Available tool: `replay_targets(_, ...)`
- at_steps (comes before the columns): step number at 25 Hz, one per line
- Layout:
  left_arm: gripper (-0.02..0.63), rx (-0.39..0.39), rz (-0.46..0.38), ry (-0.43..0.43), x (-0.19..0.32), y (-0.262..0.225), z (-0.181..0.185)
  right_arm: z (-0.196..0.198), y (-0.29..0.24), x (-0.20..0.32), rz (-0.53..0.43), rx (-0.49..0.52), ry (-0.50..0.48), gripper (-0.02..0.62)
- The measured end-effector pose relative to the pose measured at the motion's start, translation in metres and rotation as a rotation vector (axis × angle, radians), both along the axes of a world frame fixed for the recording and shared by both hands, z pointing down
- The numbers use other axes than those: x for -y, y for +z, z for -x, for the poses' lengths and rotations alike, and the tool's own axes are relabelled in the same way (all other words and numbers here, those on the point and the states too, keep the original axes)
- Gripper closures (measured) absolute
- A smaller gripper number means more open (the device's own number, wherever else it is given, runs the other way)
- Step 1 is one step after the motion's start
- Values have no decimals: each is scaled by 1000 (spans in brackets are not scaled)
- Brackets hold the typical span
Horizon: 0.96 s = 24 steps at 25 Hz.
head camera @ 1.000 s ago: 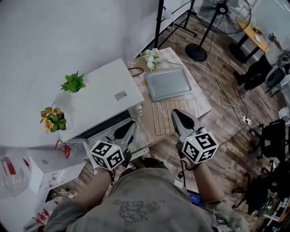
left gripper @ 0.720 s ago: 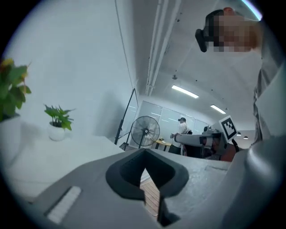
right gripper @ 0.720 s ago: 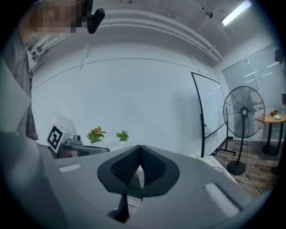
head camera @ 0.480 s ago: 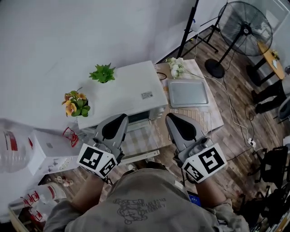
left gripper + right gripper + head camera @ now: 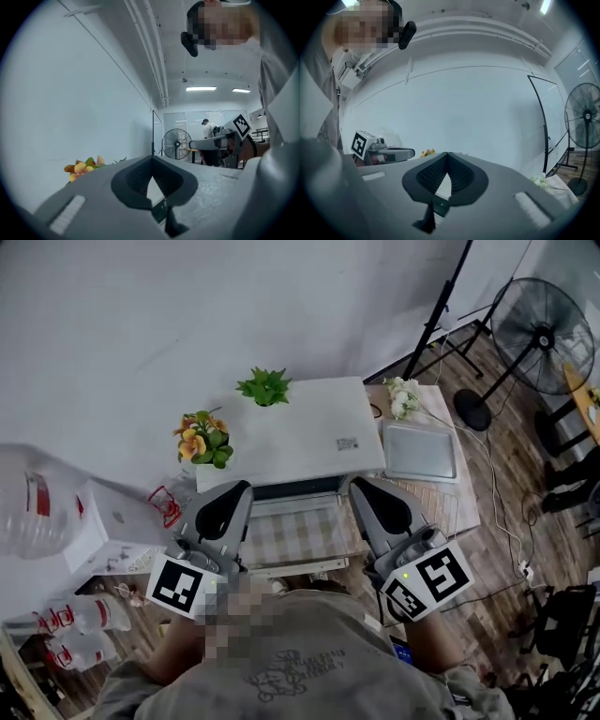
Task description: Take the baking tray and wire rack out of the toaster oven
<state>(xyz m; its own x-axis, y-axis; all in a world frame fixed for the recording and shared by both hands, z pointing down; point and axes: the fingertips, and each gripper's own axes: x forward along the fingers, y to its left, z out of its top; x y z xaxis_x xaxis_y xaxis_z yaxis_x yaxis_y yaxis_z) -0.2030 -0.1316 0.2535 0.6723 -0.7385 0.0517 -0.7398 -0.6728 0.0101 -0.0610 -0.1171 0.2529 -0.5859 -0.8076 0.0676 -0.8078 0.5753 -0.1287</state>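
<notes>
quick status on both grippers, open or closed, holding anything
Left gripper: closed, holding nothing.
Right gripper: closed, holding nothing.

- The baking tray [image 5: 419,452] is grey metal, smooth and dull.
- The wire rack [image 5: 442,508] is made of thin metal wires.
- The toaster oven [image 5: 291,432] has a smooth white top that does not shine.
- The left gripper [image 5: 240,487] and right gripper [image 5: 360,484] are dull grey plastic.
- Their pads [image 5: 423,177] are black, with fine ridges.
- The floor [image 5: 525,474] is brown wood boards.
- The shirt [image 5: 300,667] is soft grey cloth.
- The big bottle [image 5: 28,512] is clear, shiny plastic.
</notes>
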Motion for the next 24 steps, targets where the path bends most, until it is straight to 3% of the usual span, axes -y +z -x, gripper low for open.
replay_targets(8,604,-10,16,-64,2,4,28,25,4,7,21,-9,-45,569)
replay_targets(24,604,-3,15,-55,8,6,42,43,7,14,30,-9,-57,569)
